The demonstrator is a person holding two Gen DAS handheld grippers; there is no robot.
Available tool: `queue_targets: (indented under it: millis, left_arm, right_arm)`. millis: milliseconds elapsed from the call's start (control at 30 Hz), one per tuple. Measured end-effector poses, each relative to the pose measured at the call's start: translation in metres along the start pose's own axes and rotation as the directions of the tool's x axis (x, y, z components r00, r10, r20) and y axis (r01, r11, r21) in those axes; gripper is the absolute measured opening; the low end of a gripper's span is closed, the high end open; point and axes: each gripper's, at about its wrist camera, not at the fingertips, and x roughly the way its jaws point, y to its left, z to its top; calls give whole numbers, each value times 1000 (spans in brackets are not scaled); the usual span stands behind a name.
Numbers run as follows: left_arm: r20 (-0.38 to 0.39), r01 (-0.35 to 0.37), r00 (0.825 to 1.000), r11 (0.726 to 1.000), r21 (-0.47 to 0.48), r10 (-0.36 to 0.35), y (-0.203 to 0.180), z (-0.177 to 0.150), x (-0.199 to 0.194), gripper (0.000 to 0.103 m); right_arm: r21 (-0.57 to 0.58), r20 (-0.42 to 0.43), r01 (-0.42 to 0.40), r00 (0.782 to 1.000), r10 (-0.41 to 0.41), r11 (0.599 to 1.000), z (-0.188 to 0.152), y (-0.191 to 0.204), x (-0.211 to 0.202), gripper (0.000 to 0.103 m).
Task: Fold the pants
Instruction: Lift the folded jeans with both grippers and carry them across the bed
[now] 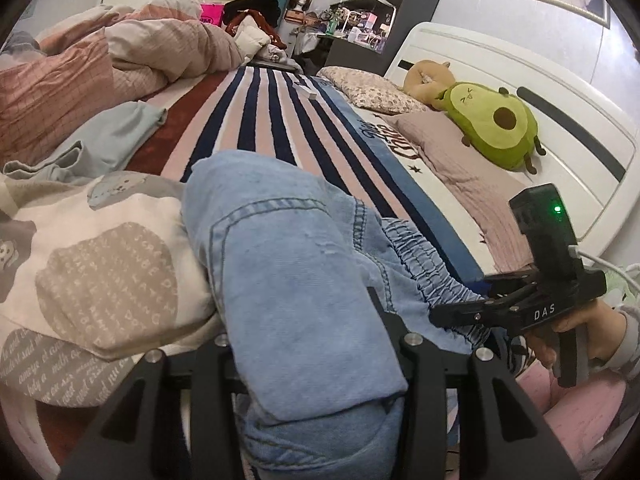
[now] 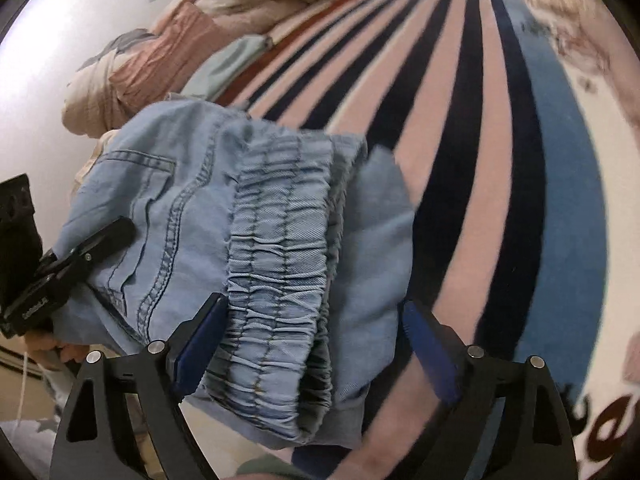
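Light blue denim pants (image 1: pixel 296 280) with an elastic waistband (image 2: pixel 280 280) lie bunched near the front edge of a striped bed cover (image 1: pixel 272 120). My left gripper (image 1: pixel 308 340) has its jaws wide apart with the folded denim lying between and over them. My right gripper (image 2: pixel 312 340) is open, its blue pads (image 2: pixel 200 340) standing either side of the waistband end. In the left wrist view the right gripper (image 1: pixel 460 308) reaches the waistband from the right. In the right wrist view a left fingertip (image 2: pixel 108 236) rests on the back pocket area.
A patterned pillow (image 1: pixel 100 272) lies left of the pants. A crumpled pink quilt (image 1: pixel 120 56) and a pale blue garment (image 1: pixel 108 140) are at the far left. An avocado plush (image 1: pixel 492 124) and pillows lie by the white headboard (image 1: pixel 560 112) on the right.
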Motion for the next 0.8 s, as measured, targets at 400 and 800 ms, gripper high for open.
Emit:
queue_targets:
  millis: [400,800]
  left_arm:
    - [116,4,993,1000,-9,-3,10,17,-37,37]
    - [222,-201,957,979,44,187,96,80,-132,37]
  right_arm:
    - [-64,82,-114,990,119,991,5,40,-20,29]
    - [-217,186,-231,944,272,949,81,169,-7,29]
